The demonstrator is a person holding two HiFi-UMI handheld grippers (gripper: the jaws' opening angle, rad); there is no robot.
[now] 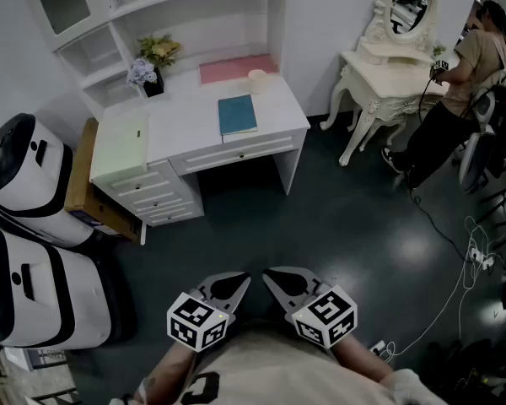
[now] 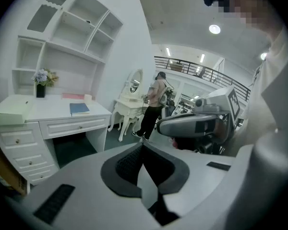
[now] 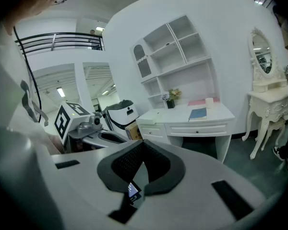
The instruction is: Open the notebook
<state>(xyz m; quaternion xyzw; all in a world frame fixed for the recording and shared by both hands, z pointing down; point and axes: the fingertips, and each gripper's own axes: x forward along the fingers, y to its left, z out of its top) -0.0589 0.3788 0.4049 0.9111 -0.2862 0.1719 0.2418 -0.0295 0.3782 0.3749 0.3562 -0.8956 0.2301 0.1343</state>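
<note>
Your two grippers sit lowest in the head view, side by side above your pale shirt, each carrying a cube with black-and-white square markers. Your left gripper (image 1: 240, 281) has its jaws pressed together with nothing between them, and your right gripper (image 1: 274, 278) is clenched the same way, also empty; both tilt slightly downward toward a dark floor. At far left stand two white machines with black bands (image 1: 34, 226), and just beside them a brown cardboard box (image 1: 80, 180) leans against a white desk (image 1: 185, 129). On the desk, from left to right, lie a pale green case (image 1: 122, 142), a dark vase of flowers (image 1: 152, 62) at the back, a pink pad (image 1: 236, 67), and a small white cup (image 1: 257, 77). The blue notebook (image 1: 237, 114) lies flat and closed on the right half of the desktop, in front of the pink pad, well apart from both grippers. White shelves (image 1: 152, 7) rise behind the desk. Further right stands an ornate white dressing table (image 1: 388, 67) with an oval mirror (image 1: 409, 2), and a person (image 1: 468, 74) stands at it. White cables (image 1: 464, 260) trail across the floor at right.
</note>
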